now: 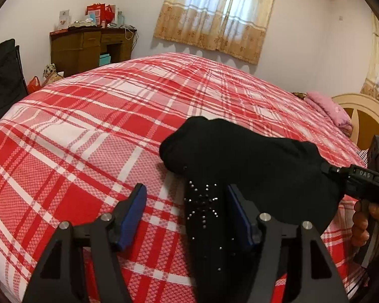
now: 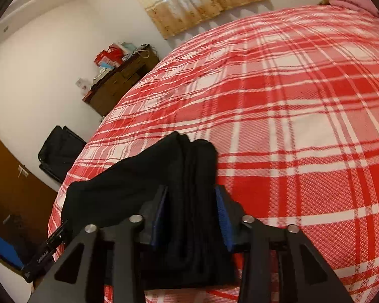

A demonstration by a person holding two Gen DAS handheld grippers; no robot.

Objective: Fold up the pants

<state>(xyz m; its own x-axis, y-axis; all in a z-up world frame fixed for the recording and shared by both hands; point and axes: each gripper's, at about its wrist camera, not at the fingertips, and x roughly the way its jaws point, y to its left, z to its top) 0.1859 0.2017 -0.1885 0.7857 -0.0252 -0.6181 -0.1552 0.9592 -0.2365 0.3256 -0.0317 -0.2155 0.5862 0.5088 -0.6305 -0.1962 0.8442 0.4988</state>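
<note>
**Black pants on the red checked bed**

The black pants (image 1: 240, 156) lie bunched up on a big bed (image 1: 88, 131) with a red and white checked cover. One part of the pants has small shiny dots (image 1: 204, 202) on it.

The left gripper (image 1: 187, 212) is low over the bed. Its jaws are wide apart and hold nothing. The strip with the shiny dots runs between the two blue pads (image 1: 132, 214), closer to the right one, and the left pad has only the bed cover beside it.

The right gripper (image 2: 190, 217) has a thick fold of the black pants (image 2: 189, 176) between its jaws. The blue pads (image 2: 223, 219) sit on each side of the cloth. It is hard to tell if they squeeze the fold or only sit around it. In the left view, the right gripper (image 1: 333, 170) meets the far right end of the pants, and a hand (image 1: 366, 224) holds its handle.

Behind the bed stands a brown desk (image 1: 88, 48) with red boxes on top. A yellow curtain (image 1: 214, 15) hangs at the window. A pink pillow (image 1: 328, 108) lies at the head of the bed.
</note>
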